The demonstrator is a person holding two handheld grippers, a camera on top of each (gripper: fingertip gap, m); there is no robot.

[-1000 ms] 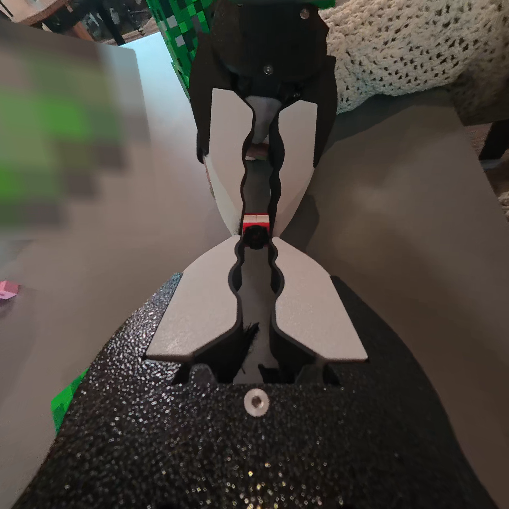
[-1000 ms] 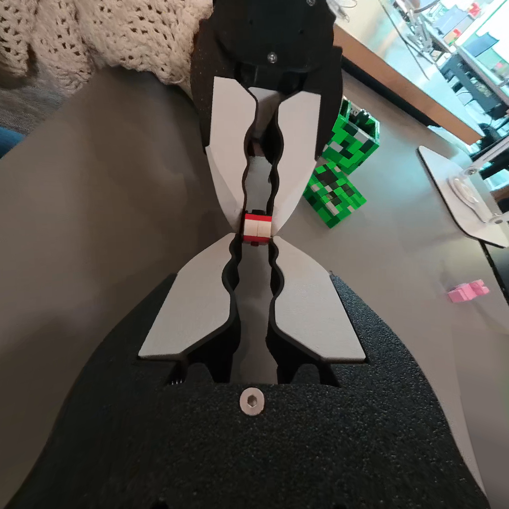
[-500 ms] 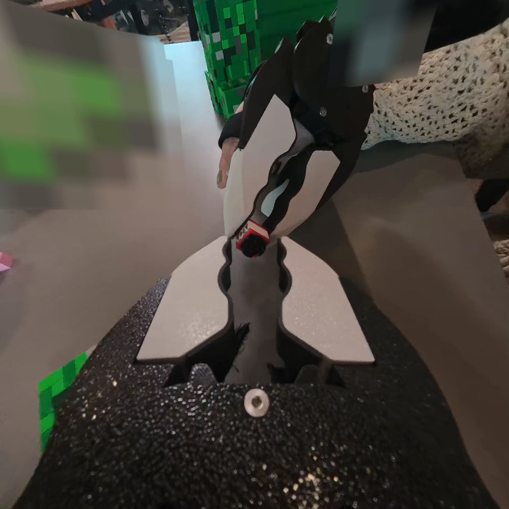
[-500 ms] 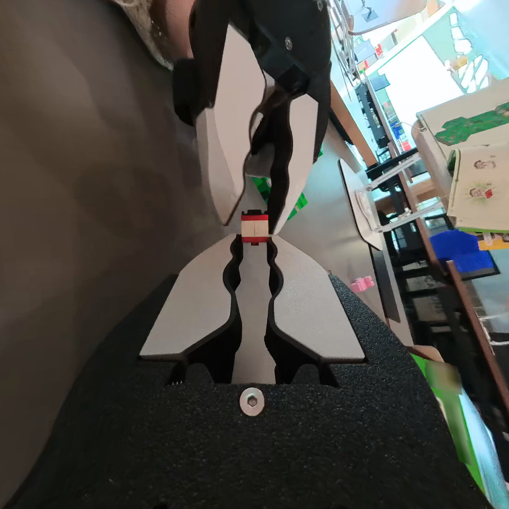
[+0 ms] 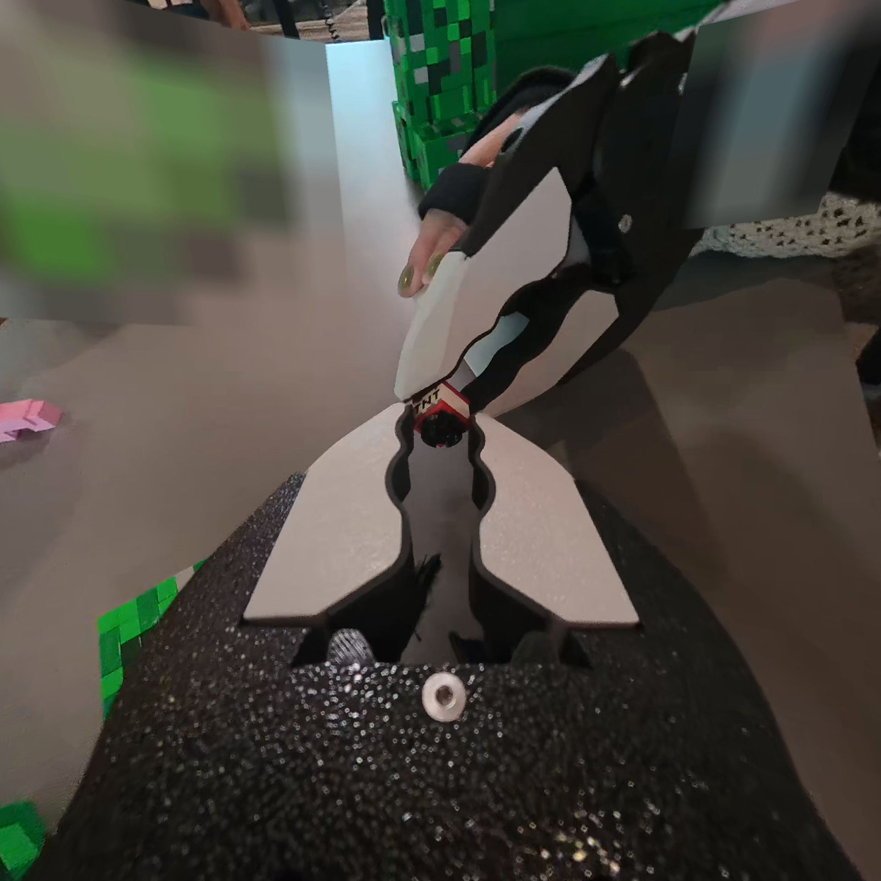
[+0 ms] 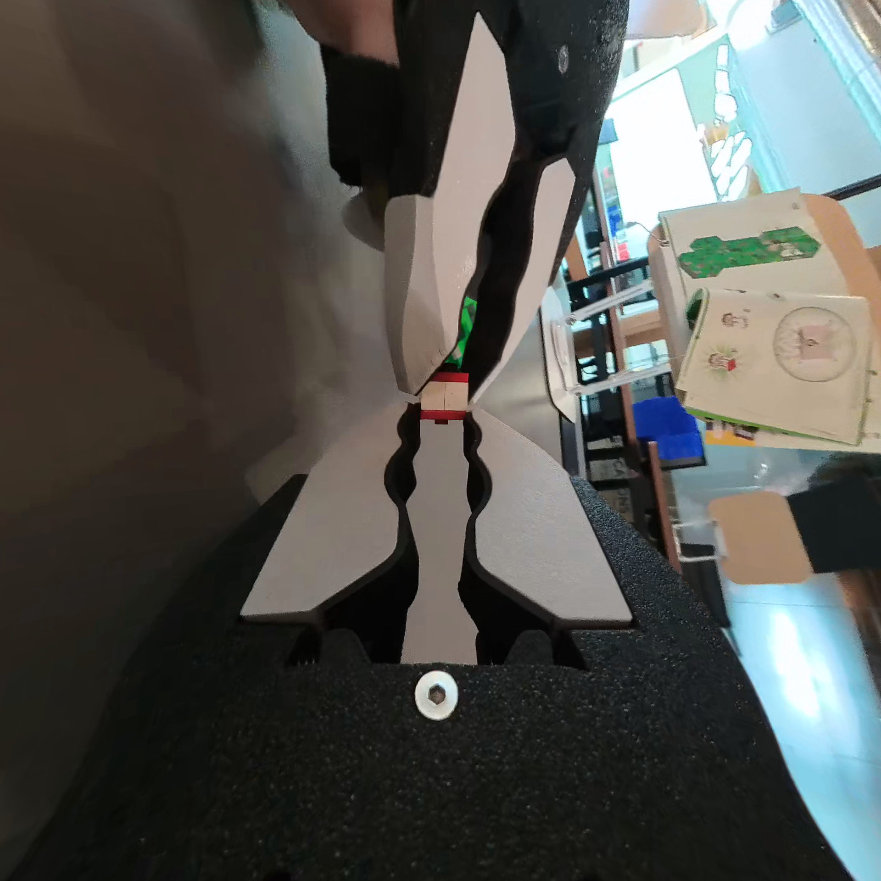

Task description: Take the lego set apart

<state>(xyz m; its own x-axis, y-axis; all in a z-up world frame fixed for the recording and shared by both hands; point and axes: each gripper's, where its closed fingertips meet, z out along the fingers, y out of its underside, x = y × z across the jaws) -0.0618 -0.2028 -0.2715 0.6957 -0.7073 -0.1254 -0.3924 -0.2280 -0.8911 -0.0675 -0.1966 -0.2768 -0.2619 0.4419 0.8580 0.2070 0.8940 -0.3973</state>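
A small red and white lego block [image 5: 441, 403] with a black round piece [image 5: 438, 431] on its near end is held above the grey table [image 5: 238, 453] between both grippers. In the left wrist view my left gripper [image 5: 439, 422] is shut around the black end. My right gripper [image 5: 436, 395] comes in tilted from the upper right, shut on the red and white part. In the right wrist view my right gripper [image 6: 443, 411] grips the block [image 6: 444, 398], and the left gripper [image 6: 445, 381] meets it tip to tip from above.
A tall green pixel-pattern lego figure [image 5: 438, 71] stands at the back. A pink lego piece [image 5: 28, 419] lies at the left, and green lego parts [image 5: 133, 619] at the lower left. A white knitted blanket [image 5: 786, 229] is at the right. An open booklet [image 6: 763, 343] and a blue bin [image 6: 667, 429] show beyond the table.
Both grippers have kept their grip on the block while twisting against each other. The right gripper has tilted over to the right and its view has rolled sideways.
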